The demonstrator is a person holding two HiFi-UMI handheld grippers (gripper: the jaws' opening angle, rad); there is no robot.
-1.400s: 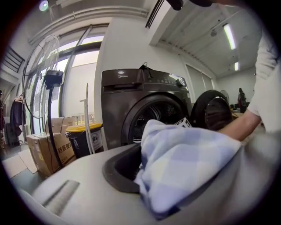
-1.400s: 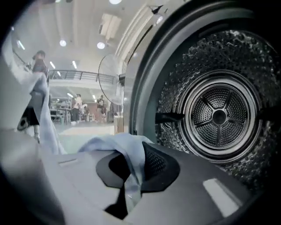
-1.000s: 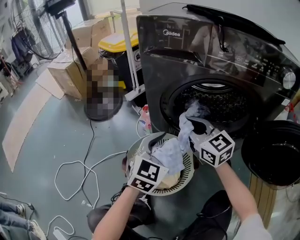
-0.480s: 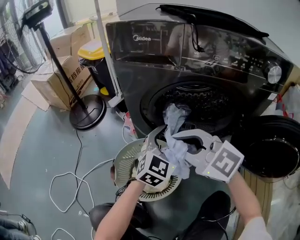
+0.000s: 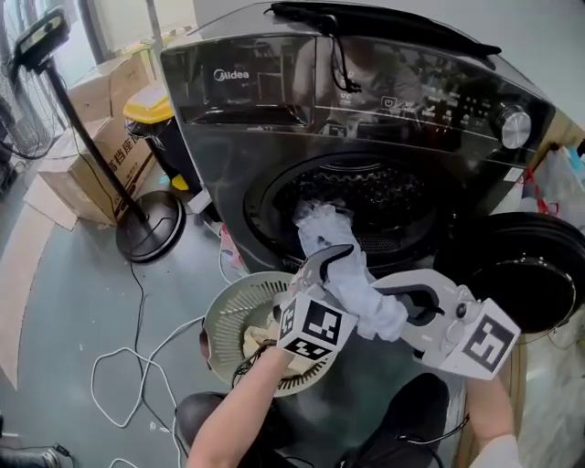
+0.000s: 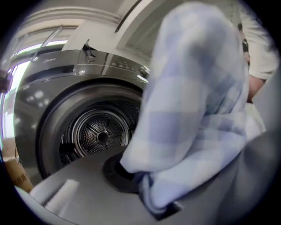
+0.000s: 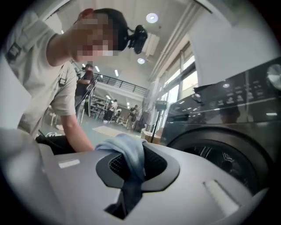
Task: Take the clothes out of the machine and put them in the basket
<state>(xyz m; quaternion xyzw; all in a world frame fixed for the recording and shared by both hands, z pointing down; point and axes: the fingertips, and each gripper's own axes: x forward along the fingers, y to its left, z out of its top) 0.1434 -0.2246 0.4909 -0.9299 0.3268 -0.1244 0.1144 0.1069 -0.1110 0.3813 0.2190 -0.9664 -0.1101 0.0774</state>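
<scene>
A light blue checked cloth (image 5: 352,274) hangs in front of the washer's open drum (image 5: 352,196), held between both grippers. My left gripper (image 5: 327,259) is low at the centre. Its jaws are closing, with a fold of the cloth (image 6: 197,110) pinched between them. In the left gripper view the left gripper (image 6: 147,193) points at the drum (image 6: 99,134). My right gripper (image 5: 379,306) reaches in from the right, shut on the cloth's lower part. The right gripper (image 7: 127,193) shows a strip of cloth (image 7: 127,154) nipped in its jaws. The white round basket (image 5: 228,315) stands on the floor below, holding a pale yellow cloth (image 5: 260,340).
The washer's round black door (image 5: 530,279) hangs open at the right. A black bag (image 5: 384,20) lies on top of the machine. At the left are a fan stand (image 5: 146,227), cardboard boxes (image 5: 96,155) and a yellow-lidded bin (image 5: 149,111). White cables (image 5: 137,361) trail over the floor.
Both grippers have moved right and a little up with the cloth. The left gripper now grips the cloth higher up, nearer the drum mouth, no longer over the basket.
</scene>
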